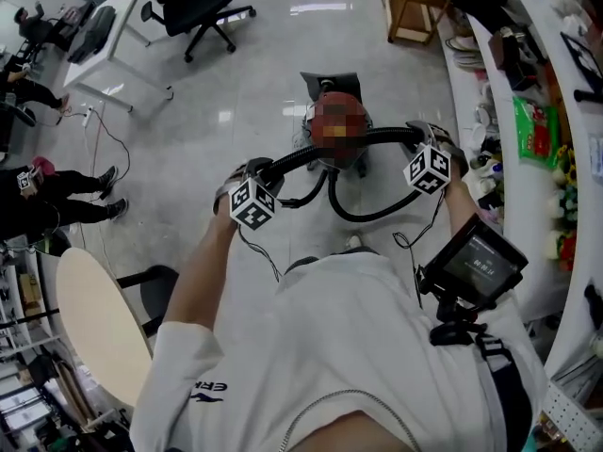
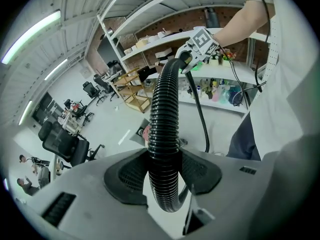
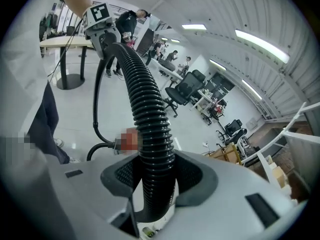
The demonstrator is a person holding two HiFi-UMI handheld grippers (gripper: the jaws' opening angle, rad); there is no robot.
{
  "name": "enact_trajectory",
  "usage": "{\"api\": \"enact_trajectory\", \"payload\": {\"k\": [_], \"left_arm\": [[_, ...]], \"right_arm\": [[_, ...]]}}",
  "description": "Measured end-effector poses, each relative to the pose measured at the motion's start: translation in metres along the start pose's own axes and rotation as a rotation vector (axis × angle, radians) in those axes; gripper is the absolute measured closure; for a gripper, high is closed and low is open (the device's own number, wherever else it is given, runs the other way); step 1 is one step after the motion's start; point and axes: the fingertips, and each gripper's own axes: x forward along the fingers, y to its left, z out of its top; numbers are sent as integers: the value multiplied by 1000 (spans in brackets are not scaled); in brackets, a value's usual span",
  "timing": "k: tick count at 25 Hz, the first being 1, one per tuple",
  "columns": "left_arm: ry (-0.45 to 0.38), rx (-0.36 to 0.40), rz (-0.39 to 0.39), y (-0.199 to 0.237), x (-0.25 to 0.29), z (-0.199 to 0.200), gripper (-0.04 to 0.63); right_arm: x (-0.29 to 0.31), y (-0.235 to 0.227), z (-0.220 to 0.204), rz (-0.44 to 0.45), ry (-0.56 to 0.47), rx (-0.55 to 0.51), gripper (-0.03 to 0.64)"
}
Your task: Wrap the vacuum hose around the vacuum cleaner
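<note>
Two grippers each pinch the black ribbed vacuum hose (image 1: 294,161) between part-spread jaws: left gripper (image 1: 259,172) at eight o'clock, right gripper (image 1: 424,144) at three o'clock of the round reddish vacuum cleaner (image 1: 347,162) on the floor.

A pale grey polished floor (image 1: 236,73) catches glare from ceiling lights. At the top, a black office chair (image 1: 193,3) on castors stands beside a white desk (image 1: 118,36). At the left edge, a person's legs (image 1: 71,201) in dark trousers stretch across the floor. A round beige tabletop (image 1: 94,323) fills the lower left. A wooden rack (image 1: 419,8) stands at the upper right. Below it, a curved white shelf (image 1: 528,205) runs down the right side, crowded with small items, including a green packet (image 1: 535,130), possibly snacks.
</note>
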Motion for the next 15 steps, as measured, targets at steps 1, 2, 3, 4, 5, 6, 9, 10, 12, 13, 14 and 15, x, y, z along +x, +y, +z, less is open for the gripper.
{"api": "enact_trajectory", "payload": {"k": [1,2,3,4,5,6,9,10,12,13,14,15], "left_arm": [[7,-6,-1,3,2,2,428],[14,-11,-1,6,4,4,428],[21,-17,-3,9,6,6,428],[27,-22,-6,12,8,7,428],[32,-27,-9,14,10,8,428],[37,-32,-14,16,12,8,428],[43,-41,-33,25,20,8,428],[42,-43,-41,29,23,8,428],[39,-50,-60,37,30,7,428],[37,-54,-71,42,33,6,428],[34,-57,-83,48,36,5,428],[30,-59,-94,54,39,4,428]], "right_arm": [[6,-4,-1,4,-1,-1,451],[12,-9,-1,7,-2,-1,451],[17,-13,-1,10,-2,-1,451],[21,-16,-1,13,-3,-1,451],[25,-18,-1,16,-1,-2,451],[30,-21,-1,19,1,-5,450],[46,-30,0,22,18,-14,449],[52,-33,0,22,26,-17,449],[63,-40,2,23,45,-21,449],[69,-43,4,24,54,-22,449],[75,-47,7,24,63,-21,449],[80,-49,9,25,72,-20,449]]}}
